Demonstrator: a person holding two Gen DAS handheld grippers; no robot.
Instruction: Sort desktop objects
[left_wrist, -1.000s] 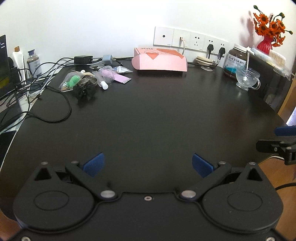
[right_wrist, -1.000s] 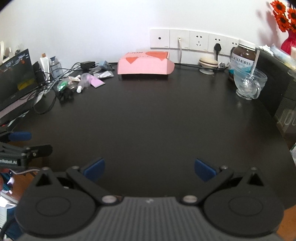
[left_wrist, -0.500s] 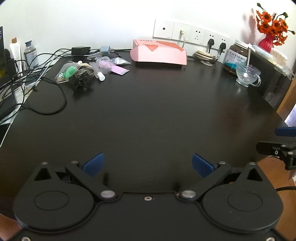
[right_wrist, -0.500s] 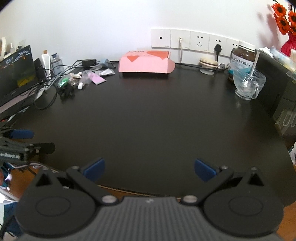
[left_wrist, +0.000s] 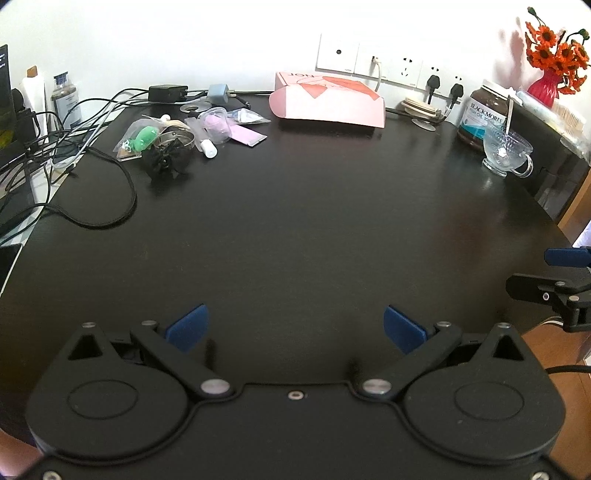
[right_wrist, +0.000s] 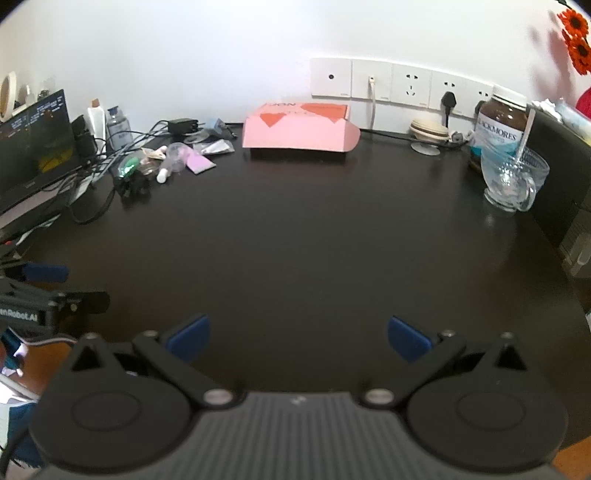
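My left gripper (left_wrist: 293, 325) and right gripper (right_wrist: 298, 338) both gape wide with nothing between the jaws, low over the near edge of the black desk (left_wrist: 295, 229). Far back left sits the clutter pile (left_wrist: 184, 134), beyond it the pink box (left_wrist: 328, 103) by the wall.

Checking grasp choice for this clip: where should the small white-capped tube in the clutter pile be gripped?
Judging by its pose, grip the white-capped tube across its middle, from above. It lies flat, cap toward the open table, with the lilac pouch close beside it. The left hand-held gripper is open.
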